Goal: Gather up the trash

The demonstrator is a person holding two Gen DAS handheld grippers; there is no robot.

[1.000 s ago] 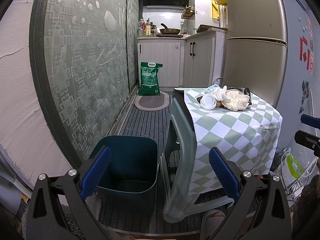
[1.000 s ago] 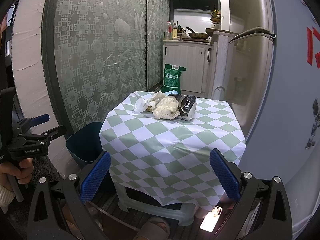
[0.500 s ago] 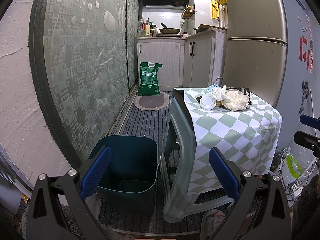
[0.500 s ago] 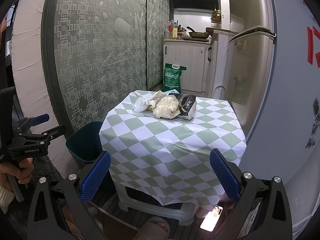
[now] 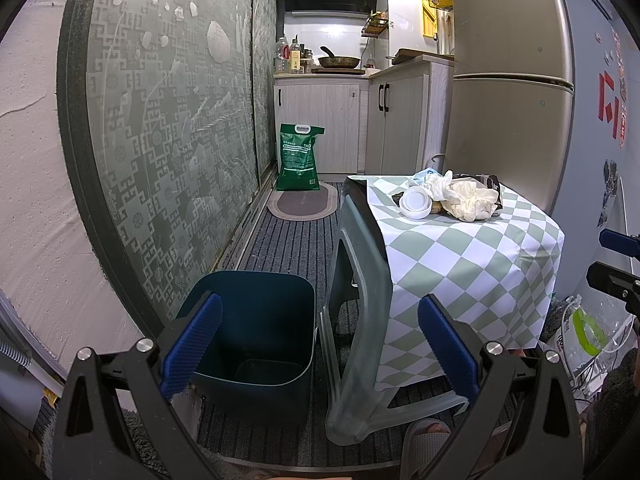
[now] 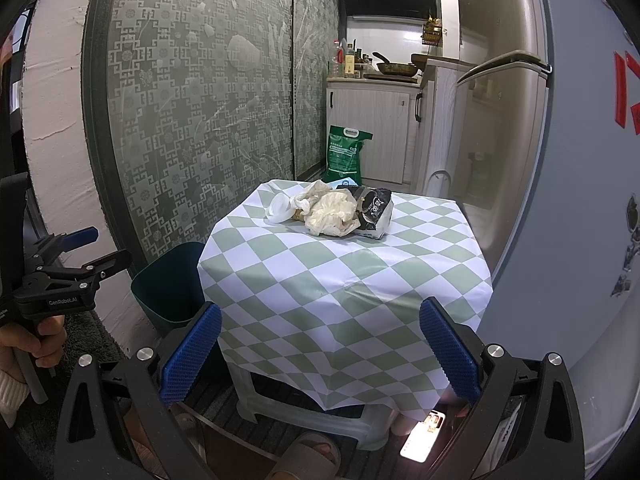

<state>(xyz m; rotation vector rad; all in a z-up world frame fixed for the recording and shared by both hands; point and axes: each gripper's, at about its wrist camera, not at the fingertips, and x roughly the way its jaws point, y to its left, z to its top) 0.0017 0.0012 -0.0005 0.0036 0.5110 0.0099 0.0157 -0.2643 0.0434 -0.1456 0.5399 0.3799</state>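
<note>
Hovering wide open and empty, the left gripper (image 5: 318, 340) and right gripper (image 6: 320, 344) face crumpled cream paper trash (image 6: 332, 214) on the checked tablecloth (image 6: 340, 276); collection hasn't begun. Next: reach it, then the dark teal plastic bin (image 5: 256, 320).

The trash pile (image 6: 336, 212) sits near the far edge of the table (image 6: 344, 280), with bare cloth in front of it. The fridge (image 6: 508, 152) stands close on the right. The bin (image 5: 256, 320) beside the table's left edge is open on top.
</note>
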